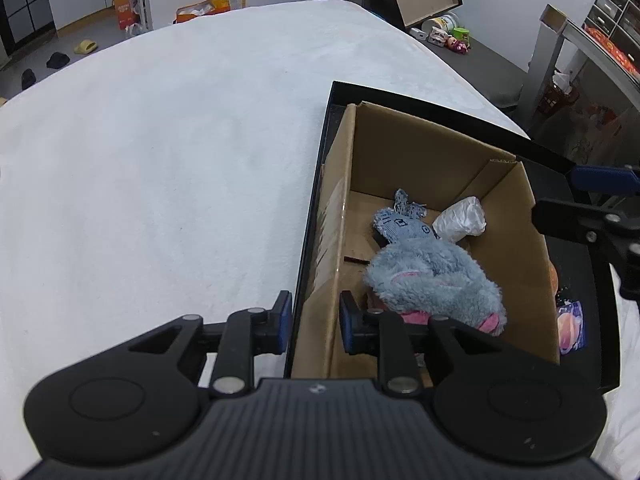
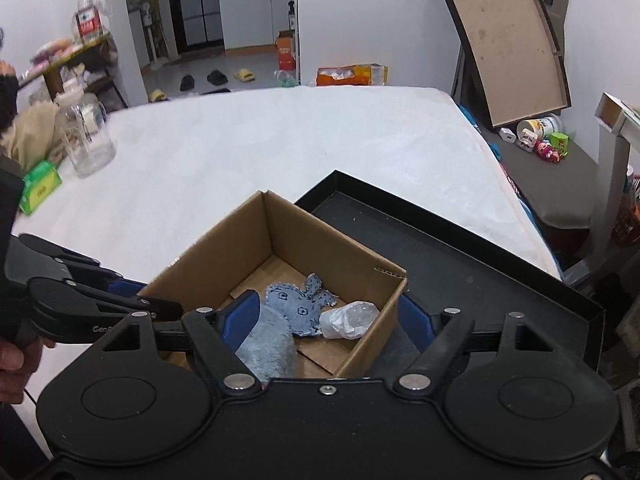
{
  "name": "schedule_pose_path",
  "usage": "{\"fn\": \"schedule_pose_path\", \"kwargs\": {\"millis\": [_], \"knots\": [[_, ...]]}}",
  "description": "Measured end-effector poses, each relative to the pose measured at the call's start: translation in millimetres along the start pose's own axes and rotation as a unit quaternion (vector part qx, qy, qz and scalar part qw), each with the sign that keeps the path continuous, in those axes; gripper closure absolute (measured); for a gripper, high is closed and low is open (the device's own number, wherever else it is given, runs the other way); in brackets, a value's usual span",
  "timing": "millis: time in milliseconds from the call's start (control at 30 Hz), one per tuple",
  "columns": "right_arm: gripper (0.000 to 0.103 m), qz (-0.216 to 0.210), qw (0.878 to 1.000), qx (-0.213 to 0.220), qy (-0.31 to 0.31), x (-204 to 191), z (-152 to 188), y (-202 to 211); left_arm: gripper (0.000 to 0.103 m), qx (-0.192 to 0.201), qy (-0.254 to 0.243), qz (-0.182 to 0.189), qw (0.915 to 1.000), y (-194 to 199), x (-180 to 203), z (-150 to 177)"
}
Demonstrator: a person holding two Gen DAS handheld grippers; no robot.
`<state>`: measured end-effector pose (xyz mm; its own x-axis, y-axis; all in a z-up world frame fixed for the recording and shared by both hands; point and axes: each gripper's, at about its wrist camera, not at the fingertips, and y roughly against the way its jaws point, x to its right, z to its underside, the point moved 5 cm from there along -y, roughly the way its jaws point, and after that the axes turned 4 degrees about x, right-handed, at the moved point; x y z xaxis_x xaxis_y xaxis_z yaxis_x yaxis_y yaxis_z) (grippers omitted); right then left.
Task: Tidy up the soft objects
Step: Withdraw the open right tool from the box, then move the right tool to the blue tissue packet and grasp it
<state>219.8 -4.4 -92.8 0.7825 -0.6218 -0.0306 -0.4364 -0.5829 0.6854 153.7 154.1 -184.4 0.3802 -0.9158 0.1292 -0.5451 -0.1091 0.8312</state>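
A brown cardboard box [image 1: 516, 264] stands in a black tray [image 1: 424, 104] on a white bed. Inside lie a fluffy grey-blue plush toy [image 1: 432, 276], a flat blue knitted toy [image 1: 404, 224] and a crumpled clear plastic bag [image 1: 460, 220]. My left gripper [image 1: 314, 324] is open, its fingers straddling the box's left wall and the tray rim. My right gripper [image 2: 328, 318] is open, its fingers straddling the box's right wall [image 2: 372, 328], with the plush [image 2: 268, 344], knitted toy [image 2: 298, 304] and bag [image 2: 348, 320] between them.
A colourful packet [image 1: 572, 328] lies in the tray right of the box. A clear jar [image 2: 86, 140] and green pack [image 2: 40, 188] sit on the bed's far left. A leaning board [image 2: 508, 44] and small toys [image 2: 544, 140] lie beyond the bed.
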Motion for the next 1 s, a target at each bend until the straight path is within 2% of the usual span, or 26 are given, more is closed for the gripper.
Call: {"fn": "schedule_pose_path", "kwargs": {"millis": [100, 200, 267, 333, 400, 467, 533, 800, 833, 1000], "knots": [[0.020, -0.013, 1.000, 0.006, -0.026, 9, 1, 5, 0.072, 0.000, -0.002, 0.000, 1.0000, 1, -1, -3], [0.018, -0.017, 0.999, 0.016, -0.033, 15, 2, 9, 0.061, -0.002, -0.011, -0.005, 0.9999, 2, 2, -5], [0.017, -0.026, 0.999, 0.022, -0.042, 18, 3, 12, 0.050, -0.005, -0.013, -0.013, 0.9998, 2, 4, -5], [0.017, -0.036, 0.998, 0.028, -0.047, 21, 4, 17, 0.047, -0.008, -0.014, -0.020, 0.9997, 2, 6, -4], [0.016, -0.029, 0.997, 0.044, -0.050, 25, 3, 24, 0.046, -0.009, -0.015, -0.023, 0.9996, 2, 9, -5], [0.014, -0.030, 0.996, 0.054, -0.064, 32, 2, 29, 0.034, -0.007, -0.015, -0.025, 0.9995, 4, 10, -6], [0.013, -0.029, 0.994, 0.062, -0.082, 40, 1, 34, 0.027, -0.001, -0.019, -0.026, 0.9995, 6, 12, -7], [0.013, -0.033, 0.993, 0.054, -0.104, 63, 12, 47, 0.005, 0.002, -0.048, -0.042, 0.9980, 9, 22, -9], [0.012, -0.034, 0.992, 0.053, -0.108, 66, 15, 49, 0.000, 0.001, -0.053, -0.045, 0.9976, 9, 24, -8], [0.006, -0.035, 0.991, 0.040, -0.125, 76, 31, 52, 0.000, -0.002, -0.056, -0.046, 0.9974, 9, 30, -6]]}}
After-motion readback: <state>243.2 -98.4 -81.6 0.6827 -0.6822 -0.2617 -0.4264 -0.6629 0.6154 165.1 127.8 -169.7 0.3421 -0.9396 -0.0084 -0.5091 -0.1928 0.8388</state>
